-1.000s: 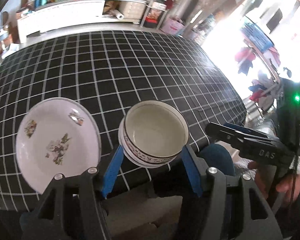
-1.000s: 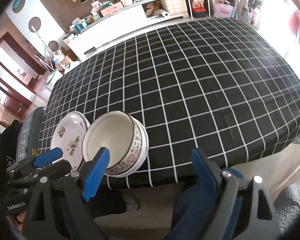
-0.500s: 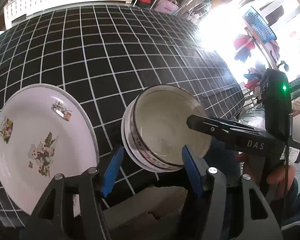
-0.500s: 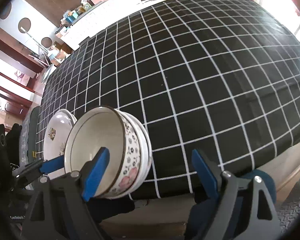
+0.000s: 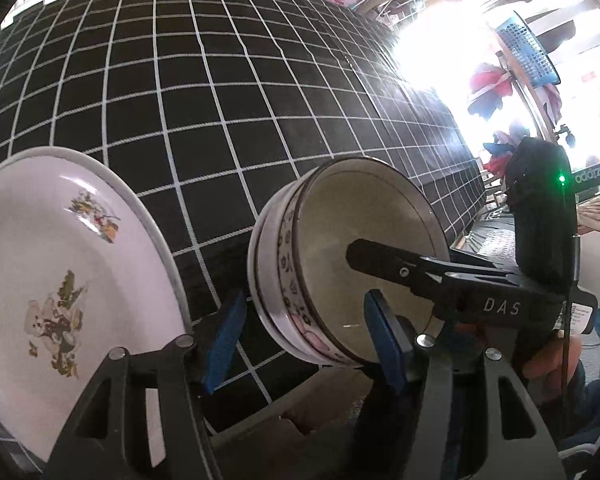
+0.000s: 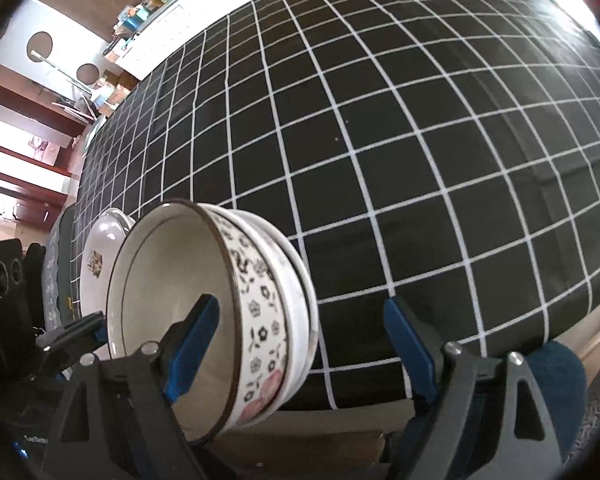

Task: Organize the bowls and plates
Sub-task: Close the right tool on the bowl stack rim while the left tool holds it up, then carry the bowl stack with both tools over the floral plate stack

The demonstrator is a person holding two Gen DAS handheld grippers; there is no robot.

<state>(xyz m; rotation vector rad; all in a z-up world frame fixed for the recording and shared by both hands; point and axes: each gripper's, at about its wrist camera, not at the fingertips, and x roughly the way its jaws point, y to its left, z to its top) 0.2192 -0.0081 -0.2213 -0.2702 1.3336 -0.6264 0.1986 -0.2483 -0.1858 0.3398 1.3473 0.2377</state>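
Stacked bowls (image 5: 340, 264) sit at the near table (image 5: 204, 92) edge, floral plate (image 5: 64, 280) just left; both grippers straddle the stack's near rim, left gripper (image 5: 304, 336) half-spread, right gripper (image 6: 304, 344) wide, neither gripping — pre-grasp step, next needs pads closing on the rim.
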